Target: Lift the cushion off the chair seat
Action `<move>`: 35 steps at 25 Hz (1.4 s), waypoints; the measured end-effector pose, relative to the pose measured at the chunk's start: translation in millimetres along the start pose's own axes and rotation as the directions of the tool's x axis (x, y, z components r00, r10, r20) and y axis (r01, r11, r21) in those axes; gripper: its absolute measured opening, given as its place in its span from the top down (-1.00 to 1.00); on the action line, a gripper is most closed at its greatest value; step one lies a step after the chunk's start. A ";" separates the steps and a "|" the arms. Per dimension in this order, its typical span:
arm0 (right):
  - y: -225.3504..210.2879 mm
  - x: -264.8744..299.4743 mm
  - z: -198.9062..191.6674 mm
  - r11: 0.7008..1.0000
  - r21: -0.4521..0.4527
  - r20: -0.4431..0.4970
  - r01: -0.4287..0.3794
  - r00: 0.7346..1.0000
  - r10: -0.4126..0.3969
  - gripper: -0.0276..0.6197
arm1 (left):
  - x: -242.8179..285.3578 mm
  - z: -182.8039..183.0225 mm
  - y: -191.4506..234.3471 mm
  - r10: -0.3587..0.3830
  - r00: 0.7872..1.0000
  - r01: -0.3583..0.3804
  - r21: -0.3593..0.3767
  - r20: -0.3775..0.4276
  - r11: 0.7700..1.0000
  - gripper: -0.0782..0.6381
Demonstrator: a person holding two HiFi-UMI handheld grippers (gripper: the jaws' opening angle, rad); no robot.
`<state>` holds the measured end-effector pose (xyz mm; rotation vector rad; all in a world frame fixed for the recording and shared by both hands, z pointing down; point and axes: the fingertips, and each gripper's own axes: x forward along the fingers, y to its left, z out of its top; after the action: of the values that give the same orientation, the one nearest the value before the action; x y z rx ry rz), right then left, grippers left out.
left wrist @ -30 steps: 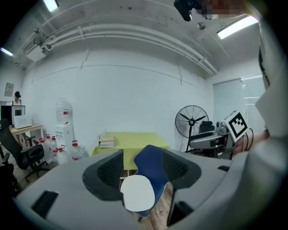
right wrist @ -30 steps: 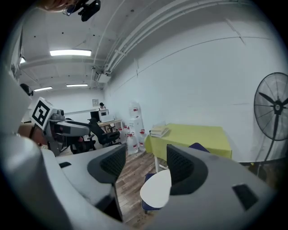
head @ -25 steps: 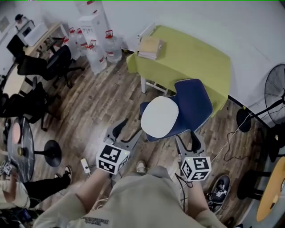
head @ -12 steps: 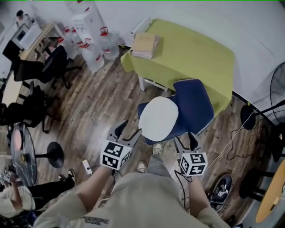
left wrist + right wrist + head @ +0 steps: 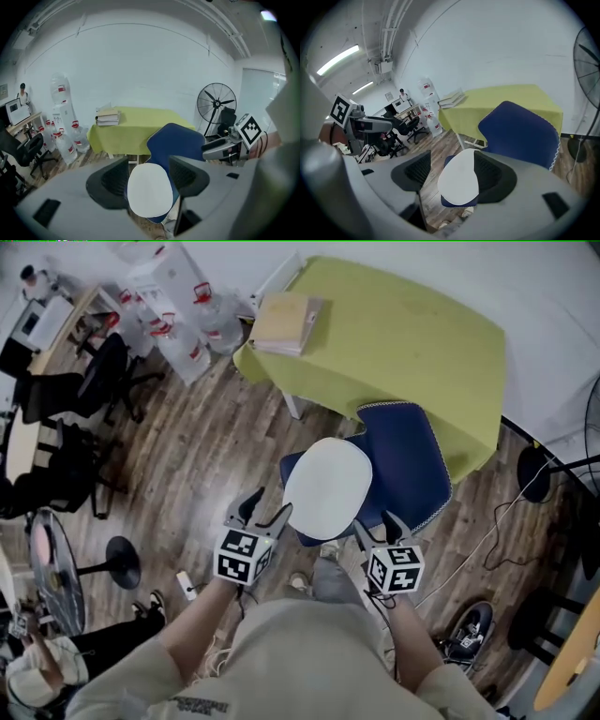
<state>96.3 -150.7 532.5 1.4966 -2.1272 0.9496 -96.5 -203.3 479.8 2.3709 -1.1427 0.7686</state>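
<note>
A white oval cushion (image 5: 328,488) lies on the seat of a blue chair (image 5: 405,460) just ahead of me. My left gripper (image 5: 262,512) hangs by the cushion's near left edge, jaws open, nothing between them. My right gripper (image 5: 376,527) stands at the near right edge of the seat, also open and empty. In the left gripper view the cushion (image 5: 150,191) shows between the spread jaws of the left gripper (image 5: 149,176), still apart from them. The right gripper view frames the cushion (image 5: 459,183) the same way, below the blue backrest (image 5: 520,133).
Behind the chair stands a table under a yellow-green cloth (image 5: 412,334) with a stack of books (image 5: 281,322). Water bottles (image 5: 169,324) and office chairs (image 5: 94,381) are at the far left. A fan (image 5: 216,102) and floor cables (image 5: 497,540) are to the right.
Both grippers have moved forward and down toward the chair, closing in on the cushion's near edge. The cushion has not moved. Both stay open.
</note>
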 end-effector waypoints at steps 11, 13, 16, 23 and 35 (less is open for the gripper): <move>-40.9 64.7 -54.0 0.988 0.151 -0.125 -0.009 0.992 0.028 0.03 | 76.6 -24.4 3.9 -0.035 0.990 0.039 0.030 -0.135 0.999 0.05; -44.1 71.6 -65.9 0.986 0.166 -0.146 0.002 0.989 0.023 0.03 | 86.9 -29.6 6.4 -0.043 0.988 0.049 0.036 -0.148 0.998 0.05; -49.2 87.3 -82.2 0.976 0.215 -0.178 0.036 0.984 0.003 0.02 | 105.0 -38.0 13.5 -0.063 0.982 0.073 0.052 -0.177 0.996 0.05; -79.0 147.4 -105.0 0.931 0.332 -0.210 0.155 0.974 -0.088 -0.01 | 170.2 -68.7 45.9 -0.123 0.956 0.151 0.088 -0.266 0.985 0.05; -112.9 243.2 -164.8 0.874 0.377 -0.301 0.307 0.933 -0.199 -0.03 | 289.6 -158.1 115.2 -0.195 0.888 0.220 0.013 -0.417 0.975 0.05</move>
<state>98.8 -222.6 838.9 1.6894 -1.5581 1.4718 -87.6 -351.2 796.3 2.1807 -0.6852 1.1697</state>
